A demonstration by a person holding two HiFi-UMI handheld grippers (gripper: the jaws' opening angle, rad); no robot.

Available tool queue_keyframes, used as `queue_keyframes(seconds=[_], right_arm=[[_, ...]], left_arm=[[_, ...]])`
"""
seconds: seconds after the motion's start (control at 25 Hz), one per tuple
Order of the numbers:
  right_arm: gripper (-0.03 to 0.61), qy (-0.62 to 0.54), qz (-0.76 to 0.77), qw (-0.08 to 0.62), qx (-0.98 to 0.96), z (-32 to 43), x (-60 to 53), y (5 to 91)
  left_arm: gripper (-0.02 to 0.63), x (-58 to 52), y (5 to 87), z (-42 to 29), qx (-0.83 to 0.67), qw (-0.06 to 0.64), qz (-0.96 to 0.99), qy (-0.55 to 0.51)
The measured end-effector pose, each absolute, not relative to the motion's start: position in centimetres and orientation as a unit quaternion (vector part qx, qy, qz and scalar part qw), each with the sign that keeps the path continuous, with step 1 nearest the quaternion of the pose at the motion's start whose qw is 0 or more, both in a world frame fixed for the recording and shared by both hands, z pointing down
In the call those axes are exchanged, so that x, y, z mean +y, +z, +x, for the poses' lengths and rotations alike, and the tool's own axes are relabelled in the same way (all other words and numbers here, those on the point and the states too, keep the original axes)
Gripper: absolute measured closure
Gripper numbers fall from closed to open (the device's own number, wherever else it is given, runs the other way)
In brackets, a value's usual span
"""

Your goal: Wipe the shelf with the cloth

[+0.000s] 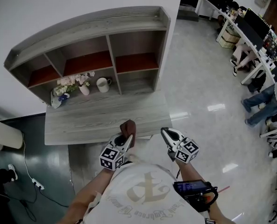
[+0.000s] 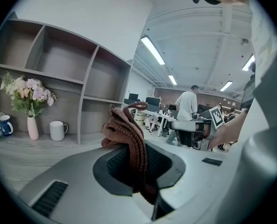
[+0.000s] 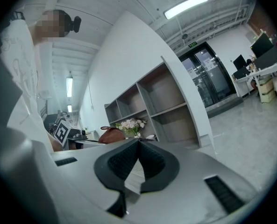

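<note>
- Head view: left gripper (image 1: 126,139) grips brown cloth (image 1: 128,126) over desk (image 1: 91,120) edge, shelf (image 1: 94,26) beyond jaws; right gripper (image 1: 166,134) alongside.
- Left gripper view: jaws pinching cloth, bunched upright btwn them.
- Right gripper view: jaws pressed together, nothing btwn.

The left tool (image 1: 124,142) grips a brown cloth (image 1: 128,127) before the shelf (image 1: 105,116).
</note>
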State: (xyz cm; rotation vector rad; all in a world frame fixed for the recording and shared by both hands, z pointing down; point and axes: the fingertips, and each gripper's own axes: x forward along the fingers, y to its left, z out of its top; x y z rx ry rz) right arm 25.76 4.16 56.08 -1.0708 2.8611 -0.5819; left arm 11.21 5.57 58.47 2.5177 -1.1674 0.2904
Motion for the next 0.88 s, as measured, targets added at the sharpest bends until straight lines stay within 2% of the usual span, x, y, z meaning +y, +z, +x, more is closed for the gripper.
queue_keyframes(seconds=[0.88], right_arm=[[0.574, -0.176, -0.347, 0.016, 0.921, 21.9, -5.3, 55.2]], left_arm=[[0.549, -3.0, 58.0, 6.4, -0.424, 0.167, 0.884, 0.098]])
